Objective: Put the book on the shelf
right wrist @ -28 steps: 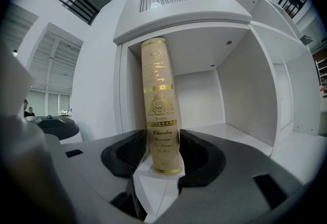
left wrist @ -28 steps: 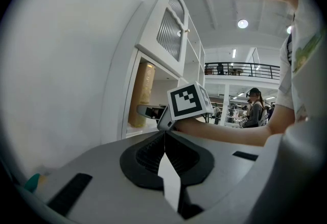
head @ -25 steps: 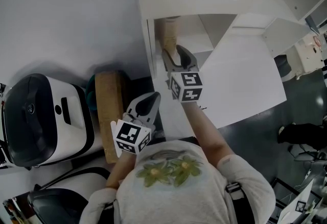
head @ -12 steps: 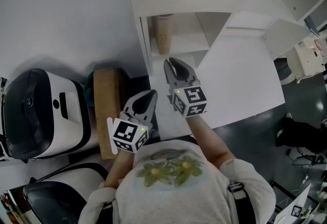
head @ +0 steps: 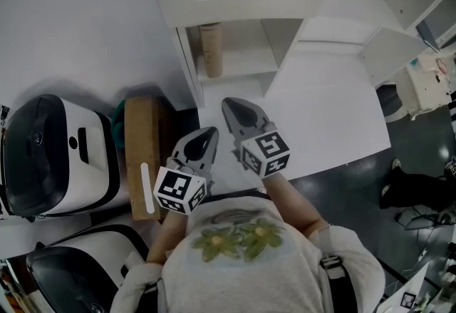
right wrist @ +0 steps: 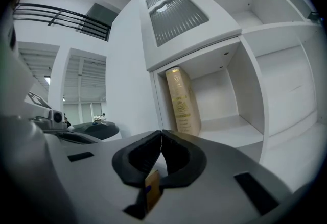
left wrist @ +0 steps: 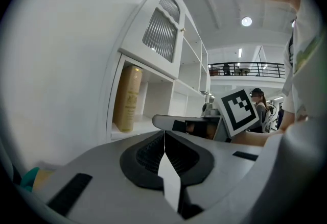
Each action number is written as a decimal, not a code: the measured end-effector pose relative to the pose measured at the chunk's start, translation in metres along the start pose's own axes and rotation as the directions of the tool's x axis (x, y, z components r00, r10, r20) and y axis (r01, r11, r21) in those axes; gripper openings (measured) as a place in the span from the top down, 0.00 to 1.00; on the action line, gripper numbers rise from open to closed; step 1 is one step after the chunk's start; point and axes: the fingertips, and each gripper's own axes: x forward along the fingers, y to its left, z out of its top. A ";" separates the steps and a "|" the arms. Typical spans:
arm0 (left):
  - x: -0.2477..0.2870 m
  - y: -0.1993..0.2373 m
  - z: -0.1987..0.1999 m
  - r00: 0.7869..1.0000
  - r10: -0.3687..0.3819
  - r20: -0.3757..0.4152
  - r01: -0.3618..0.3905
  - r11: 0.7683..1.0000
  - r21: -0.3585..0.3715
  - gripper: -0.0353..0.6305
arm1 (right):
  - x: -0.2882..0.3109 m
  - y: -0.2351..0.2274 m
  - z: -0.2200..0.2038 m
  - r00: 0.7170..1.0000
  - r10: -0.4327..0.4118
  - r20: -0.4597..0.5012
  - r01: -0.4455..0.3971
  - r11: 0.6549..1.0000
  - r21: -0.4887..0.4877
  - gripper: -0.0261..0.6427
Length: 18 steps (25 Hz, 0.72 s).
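Against the left edge of the shelf point(head: 242, 65), the book point(head: 210, 50) is standing upright. The right gripper point(head: 229, 103) is hovering before it, its jaws having just been closing on nothing. The left gripper point(head: 210, 135) is resting with its jaws shut and empty. Backing both away level is probably the safest way to avoid knocking the book.

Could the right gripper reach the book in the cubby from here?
Probably yes: the book stands in the open-fronted cubby, against its left wall, with nothing between it and the right gripper. Its jaws have just closed on nothing, so they must open first.

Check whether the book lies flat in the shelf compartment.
No, the book stands on end at the left side of the shelf compartment.
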 end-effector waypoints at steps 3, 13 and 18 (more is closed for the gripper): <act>0.005 -0.009 0.001 1.000 0.007 0.004 -0.007 1.000 -0.008 0.90 | -0.010 -0.001 0.002 1.000 0.024 -0.006 -0.024 1.000 -0.013 0.91; 0.017 -0.029 -0.005 0.999 0.043 0.017 -0.042 0.998 -0.046 0.90 | -0.032 -0.014 -0.005 0.997 0.038 -0.070 -0.042 0.998 -0.052 0.92; 0.021 -0.039 -0.005 0.997 0.061 0.038 -0.058 0.996 -0.065 0.90 | -0.040 -0.019 -0.007 0.995 0.050 -0.091 -0.056 0.997 -0.058 0.92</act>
